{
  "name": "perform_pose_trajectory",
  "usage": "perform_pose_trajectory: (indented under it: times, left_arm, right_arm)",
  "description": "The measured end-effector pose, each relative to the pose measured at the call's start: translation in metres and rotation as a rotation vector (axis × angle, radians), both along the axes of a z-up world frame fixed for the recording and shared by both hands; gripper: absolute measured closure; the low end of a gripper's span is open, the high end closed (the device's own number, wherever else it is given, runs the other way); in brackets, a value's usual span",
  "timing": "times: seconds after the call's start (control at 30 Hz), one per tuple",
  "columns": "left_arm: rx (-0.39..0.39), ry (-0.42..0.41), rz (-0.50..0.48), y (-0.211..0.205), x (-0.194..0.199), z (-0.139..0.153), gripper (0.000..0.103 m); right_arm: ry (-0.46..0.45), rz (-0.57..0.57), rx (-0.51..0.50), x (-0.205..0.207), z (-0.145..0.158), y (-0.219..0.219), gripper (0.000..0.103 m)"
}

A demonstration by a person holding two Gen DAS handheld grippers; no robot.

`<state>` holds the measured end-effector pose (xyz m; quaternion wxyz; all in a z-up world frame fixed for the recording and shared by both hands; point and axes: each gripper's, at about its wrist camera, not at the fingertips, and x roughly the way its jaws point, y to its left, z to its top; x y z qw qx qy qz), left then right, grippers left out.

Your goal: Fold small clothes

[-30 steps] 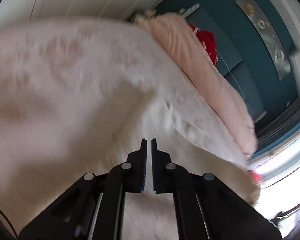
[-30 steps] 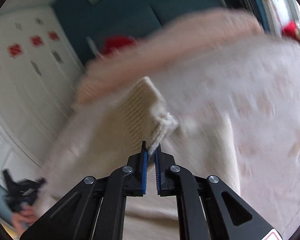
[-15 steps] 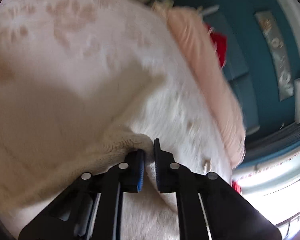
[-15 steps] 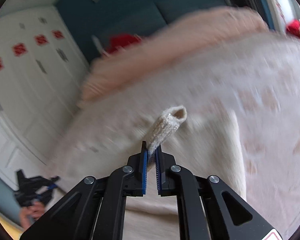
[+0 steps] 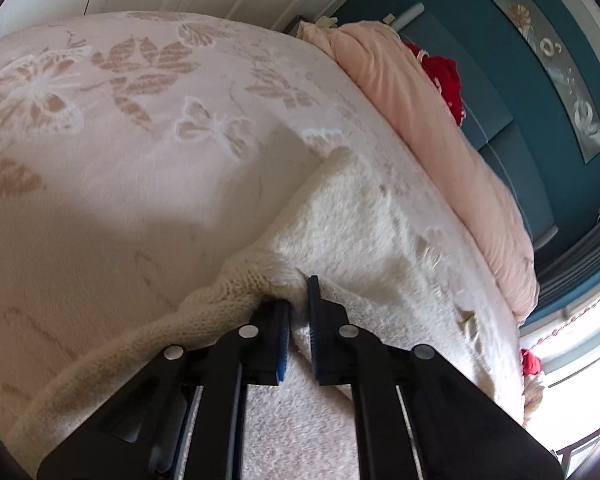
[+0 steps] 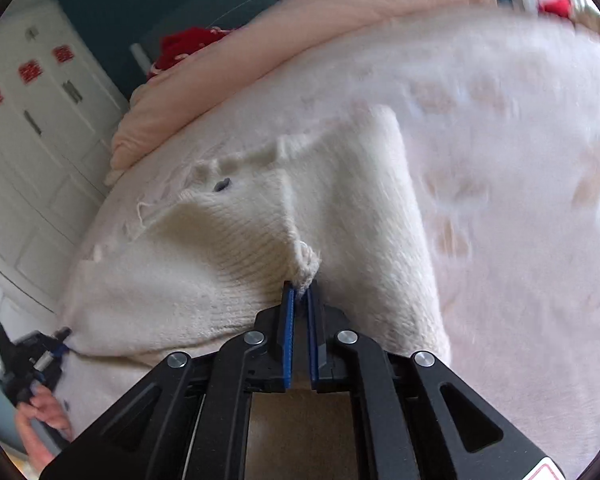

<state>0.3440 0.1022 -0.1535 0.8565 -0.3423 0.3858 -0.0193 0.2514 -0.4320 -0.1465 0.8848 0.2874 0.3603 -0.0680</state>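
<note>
The sweater, cream and knitted, lies on the bed, with one edge clamped in each gripper. The right gripper pinches a small bunched tuft of knit between its blue pads, jaws nearly together. The left gripper is likewise clenched on a rolled edge of the sweater, which drapes over its left finger and hides that fingertip.

From the right wrist the garment spreads outward: ribbed fabric rising to a fold, a dark button near the top, and a long sleeve-like strip running up to the right. Only this view shows the person's hand at lower left, gripping the other tool at the sweater's far corner, and the white cupboards with red stickers.

Only the left wrist view shows the bedspread's leaf and butterfly pattern clearly, the framed picture on the teal wall, and the bright window. Both views show the pink quilt and red cloth at the headboard.
</note>
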Motion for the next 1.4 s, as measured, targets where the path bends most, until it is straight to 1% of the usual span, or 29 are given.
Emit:
perform_pose_trajectory:
  times: [0.07,0.13,0.17,0.2,0.23,0.3,0.33,0.37,0.4,0.43,0.47,0.5,0.57,0.6,0.63,0.7,0.77,0.8,0.9,0.97,1.0,1.03,1.1,1.13,1.2,1.27,1.33,1.37,1.4]
  left_arm:
    - [0.002,0.0,-0.001,0.0,-0.001,0.0,0.095]
    - [0.003,0.0,0.001,0.0,-0.001,-0.001,0.095]
    - [0.008,0.0,0.0,0.0,-0.001,-0.002,0.095]
    - [0.012,0.001,-0.001,-0.001,0.0,-0.002,0.095]
    - [0.017,0.002,-0.003,-0.001,0.0,-0.002,0.095]
    - [0.017,0.003,-0.005,-0.001,0.001,-0.002,0.095]
    - [0.015,0.003,-0.006,-0.001,0.001,-0.002,0.095]
    - [0.014,0.003,-0.007,0.0,0.001,-0.003,0.095]
    - [0.015,0.002,-0.008,-0.001,0.001,-0.003,0.094]
    - [0.017,0.002,-0.008,-0.001,0.001,-0.003,0.095]
    - [0.018,0.001,-0.008,-0.001,0.001,-0.003,0.095]
    - [0.019,-0.001,-0.008,-0.001,0.001,-0.002,0.095]
    - [0.018,-0.004,-0.009,-0.001,0.002,-0.003,0.095]
    - [0.019,-0.005,-0.01,-0.001,0.002,-0.003,0.095]
    - [0.021,-0.006,-0.012,-0.001,0.002,-0.003,0.094]
    - [0.026,-0.006,-0.016,-0.002,0.002,-0.003,0.094]
    - [0.029,-0.005,-0.021,-0.002,0.003,-0.004,0.094]
    - [0.028,-0.006,-0.024,-0.002,0.002,-0.004,0.094]
    - [0.029,-0.006,-0.025,-0.002,0.003,-0.004,0.094]
    - [0.042,-0.006,-0.027,-0.004,0.002,-0.003,0.092]
    - [0.042,0.0,-0.028,-0.005,0.001,-0.001,0.091]
    - [0.032,0.006,-0.022,-0.004,-0.002,0.002,0.09]
    - [-0.041,0.005,-0.001,-0.002,-0.014,0.014,0.083]
    - [-0.078,-0.01,0.007,-0.002,-0.023,0.023,0.077]
    - [-0.068,-0.036,0.009,-0.006,-0.032,0.035,0.069]
    - [-0.038,-0.053,-0.009,-0.01,-0.028,0.04,0.061]
    - [-0.007,-0.028,-0.013,-0.011,-0.018,0.03,0.061]
    - [-0.002,0.015,-0.016,-0.008,-0.011,0.016,0.063]
    - [-0.016,0.036,-0.025,-0.005,-0.008,0.004,0.067]
  right_arm:
    - [-0.04,0.002,-0.005,-0.005,0.016,0.001,0.097]
    - [-0.064,0.017,-0.028,-0.002,0.028,0.005,0.085]
    - [-0.055,0.014,-0.037,0.002,0.029,0.003,0.074]
    - [-0.041,-0.007,-0.049,0.008,0.029,-0.001,0.061]
    - [-0.024,-0.027,-0.056,0.013,0.026,-0.005,0.056]
    - [0.026,-0.04,-0.03,0.029,0.011,-0.009,0.054]
    - [0.026,-0.035,-0.028,0.034,0.01,-0.012,0.055]
    - [0.028,-0.027,-0.037,0.037,0.012,-0.01,0.074]
    - [0.016,0.011,-0.03,0.041,0.017,-0.007,0.098]
    - [0.003,0.033,-0.013,0.043,0.024,-0.003,0.099]
    - [-0.034,0.032,-0.013,0.04,0.036,-0.001,0.1]
    - [-0.109,0.039,-0.027,0.032,0.054,0.003,0.1]
    - [-0.199,0.024,-0.068,0.02,0.078,0.008,0.1]
    - [-0.239,0.003,-0.067,0.013,0.083,0.004,0.1]
    - [-0.24,-0.016,-0.068,0.011,0.08,0.0,0.1]
    - [-0.116,-0.041,-0.066,0.025,0.047,-0.015,0.1]
    - [0.028,-0.044,-0.015,0.038,0.01,-0.023,0.1]
    - [0.01,-0.048,0.004,0.034,0.008,-0.024,0.1]
    - [-0.078,-0.041,-0.009,0.02,0.031,-0.015,0.099]
    - [-0.116,-0.04,-0.054,0.013,0.048,-0.003,0.097]
    - [-0.144,-0.032,-0.077,0.01,0.057,0.005,0.093]
    - [-0.159,-0.019,-0.077,0.008,0.06,0.01,0.093]
    - [-0.181,0.029,-0.085,0.009,0.068,0.027,0.093]
    - [-0.189,0.04,-0.107,0.012,0.072,0.035,0.093]
    - [-0.211,0.036,-0.158,0.005,0.077,0.044,0.093]
    - [-0.183,0.066,-0.119,0.009,0.07,0.044,0.093]
    - [-0.123,0.076,-0.103,0.016,0.051,0.042,0.094]
    - [-0.048,0.067,-0.104,0.022,0.033,0.035,0.095]
    - [0.001,0.054,-0.106,0.023,0.022,0.03,0.103]
